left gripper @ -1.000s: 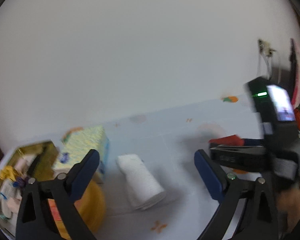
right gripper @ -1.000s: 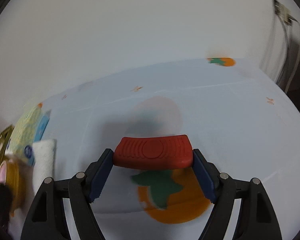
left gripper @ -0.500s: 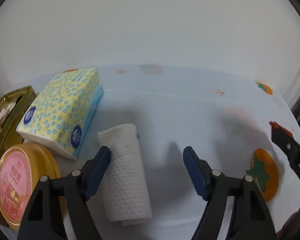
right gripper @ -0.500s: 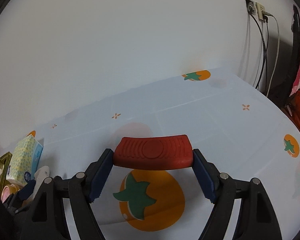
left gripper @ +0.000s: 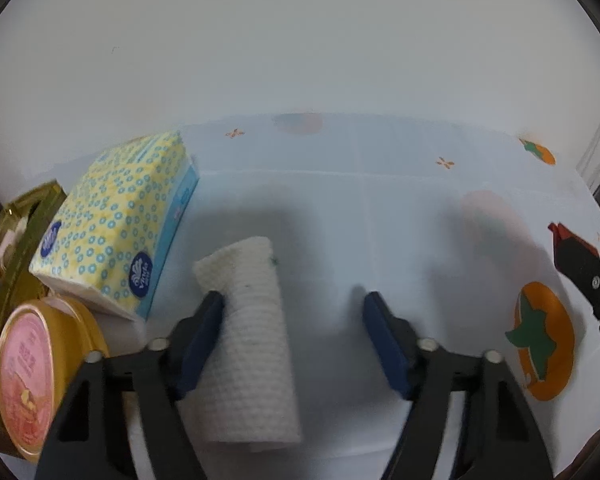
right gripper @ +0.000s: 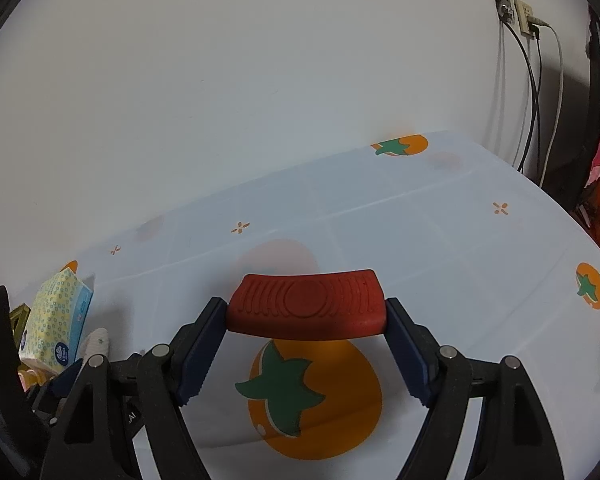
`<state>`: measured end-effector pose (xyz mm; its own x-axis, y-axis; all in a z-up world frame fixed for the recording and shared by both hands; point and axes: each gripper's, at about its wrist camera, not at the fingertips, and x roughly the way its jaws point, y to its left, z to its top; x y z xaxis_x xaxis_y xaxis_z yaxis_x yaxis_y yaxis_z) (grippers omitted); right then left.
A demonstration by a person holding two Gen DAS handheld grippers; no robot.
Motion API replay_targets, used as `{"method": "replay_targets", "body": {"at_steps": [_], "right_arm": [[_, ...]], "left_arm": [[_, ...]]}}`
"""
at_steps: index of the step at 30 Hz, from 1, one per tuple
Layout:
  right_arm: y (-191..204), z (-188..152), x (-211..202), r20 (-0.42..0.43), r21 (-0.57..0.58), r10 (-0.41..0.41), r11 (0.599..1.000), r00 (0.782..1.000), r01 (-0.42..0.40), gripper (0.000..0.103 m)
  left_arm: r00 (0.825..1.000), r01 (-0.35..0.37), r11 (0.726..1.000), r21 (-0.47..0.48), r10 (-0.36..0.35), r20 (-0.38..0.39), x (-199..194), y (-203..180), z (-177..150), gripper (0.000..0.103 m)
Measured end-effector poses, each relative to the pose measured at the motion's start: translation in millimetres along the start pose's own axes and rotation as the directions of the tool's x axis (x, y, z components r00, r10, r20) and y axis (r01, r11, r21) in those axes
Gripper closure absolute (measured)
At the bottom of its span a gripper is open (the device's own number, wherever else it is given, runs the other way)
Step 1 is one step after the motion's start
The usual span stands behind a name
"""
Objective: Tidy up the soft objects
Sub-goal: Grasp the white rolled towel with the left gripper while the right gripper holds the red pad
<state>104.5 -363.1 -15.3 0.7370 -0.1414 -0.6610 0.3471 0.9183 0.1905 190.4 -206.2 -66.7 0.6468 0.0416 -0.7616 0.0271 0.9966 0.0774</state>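
Pale blue tablecloth w/ orange persimmon prints, plain white wall behind. Left gripper angled down over white rolled towel, which lies flat on the cloth. Jaws closing; roll sits between them, left pad touching its side, right pad well clear w/ bare cloth in the gap, so no grip yet. Yellow-blue dotted tissue pack just left of the roll, slightly behind. Round gold tin w/ pink lid in front of the pack; gold-rimmed box at far left edge, contents too blurred to tell. Right gripper clamped on red ribbed soft pad, pads pressing both ends, held above the cloth. Wall sockets w/ cables at far right.
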Motion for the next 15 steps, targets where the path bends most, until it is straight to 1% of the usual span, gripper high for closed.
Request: {"method": "replay_targets", "body": {"at_steps": [1, 3, 5, 7, 8, 11, 12, 13, 15], "right_arm": [[-1, 0, 0, 0.002, 0.004, 0.0, 1.0, 1.0, 0.0, 0.023], [-3, 0, -1, 0.005, 0.01, -0.002, 1.0, 1.0, 0.002, 0.023], [-4, 0, -1, 0.006, 0.018, -0.004, 1.0, 1.0, 0.004, 0.023], [-3, -1, -4, 0.011, 0.025, -0.004, 1.0, 1.0, 0.004, 0.023], [-4, -1, -4, 0.014, 0.027, -0.003, 1.0, 1.0, 0.002, 0.023], [-3, -1, -6, 0.021, 0.031, 0.004, 0.999, 1.0, -0.004, 0.023], [-2, -1, -7, 0.022, 0.033, 0.007, 0.999, 1.0, -0.007, 0.023], [-2, -1, -7, 0.024, 0.035, 0.011, 0.999, 1.0, -0.012, 0.023], [-2, -1, -9, 0.032, 0.038, 0.021, 0.999, 0.999, -0.022, 0.023]], "left_arm": [[1.0, -0.012, 1.0, 0.02, 0.012, 0.006, 0, -7, 0, 0.044], [1.0, -0.021, 0.999, 0.047, 0.02, 0.013, -1, -15, 0, 0.056], [1.0, -0.003, 0.998, 0.059, 0.002, 0.015, -1, -18, 0, 0.063], [0.999, 0.034, 0.999, 0.035, -0.035, 0.012, 0, -13, 2, 0.065], [0.999, 0.045, 0.999, 0.022, -0.045, 0.012, 0, -11, 2, 0.069], [0.99, 0.139, 0.989, -0.041, -0.138, 0.025, -1, 4, 3, 0.078], [0.981, 0.193, 0.979, -0.069, -0.191, 0.031, 0, 10, 3, 0.079], [0.974, 0.227, 0.97, -0.084, -0.225, 0.035, 0, 14, 3, 0.081], [0.952, 0.307, 0.945, -0.108, -0.304, 0.045, 2, 21, 3, 0.086]]}}
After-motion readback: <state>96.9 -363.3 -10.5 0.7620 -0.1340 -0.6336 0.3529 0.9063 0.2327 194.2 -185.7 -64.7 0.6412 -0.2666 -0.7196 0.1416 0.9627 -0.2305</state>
